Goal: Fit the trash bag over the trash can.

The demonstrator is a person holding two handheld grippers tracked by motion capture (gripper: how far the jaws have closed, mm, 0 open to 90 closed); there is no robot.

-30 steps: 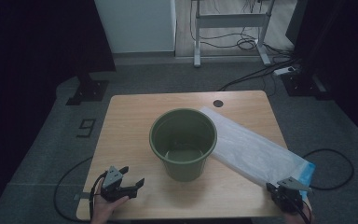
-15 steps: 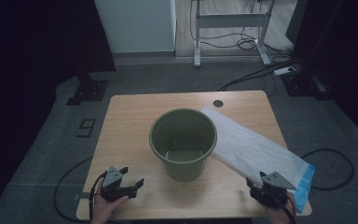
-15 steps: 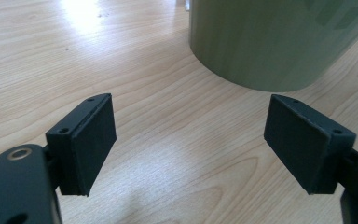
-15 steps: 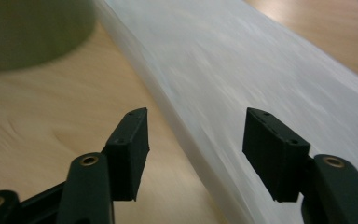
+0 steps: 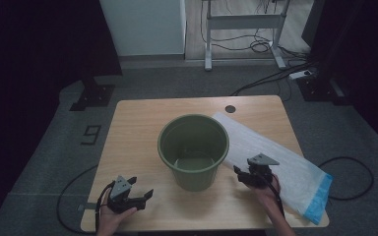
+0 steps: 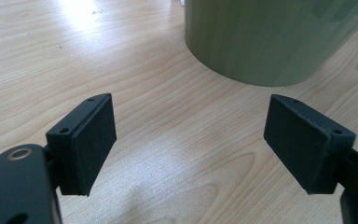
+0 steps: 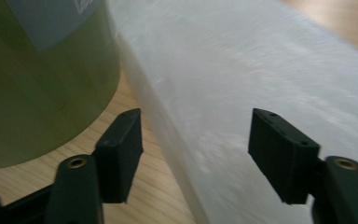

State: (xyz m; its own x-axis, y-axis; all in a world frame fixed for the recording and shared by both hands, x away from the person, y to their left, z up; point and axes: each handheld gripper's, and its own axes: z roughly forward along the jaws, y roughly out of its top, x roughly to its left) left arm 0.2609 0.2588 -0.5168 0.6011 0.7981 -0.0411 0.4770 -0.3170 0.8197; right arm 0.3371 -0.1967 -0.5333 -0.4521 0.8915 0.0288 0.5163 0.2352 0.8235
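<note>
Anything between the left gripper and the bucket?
No. Bare tabletop runs from the open left gripper to the bucket, seen in the left gripper view.

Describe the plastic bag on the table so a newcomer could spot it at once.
Start at the wooden table and find the green bucket standing at its middle. The bag lies flat just right of the bucket, stretching diagonally toward the table's near right corner. It is the one long, translucent white sheet, with a blue strip along its near end.

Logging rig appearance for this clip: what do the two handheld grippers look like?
Both are black. The left gripper and right gripper each carry a grey three-cornered plate and trail a black cable. Each has two flat rectangular black pads on screw-fastened arms with brass-coloured rivets. No sleeves visible.
</note>
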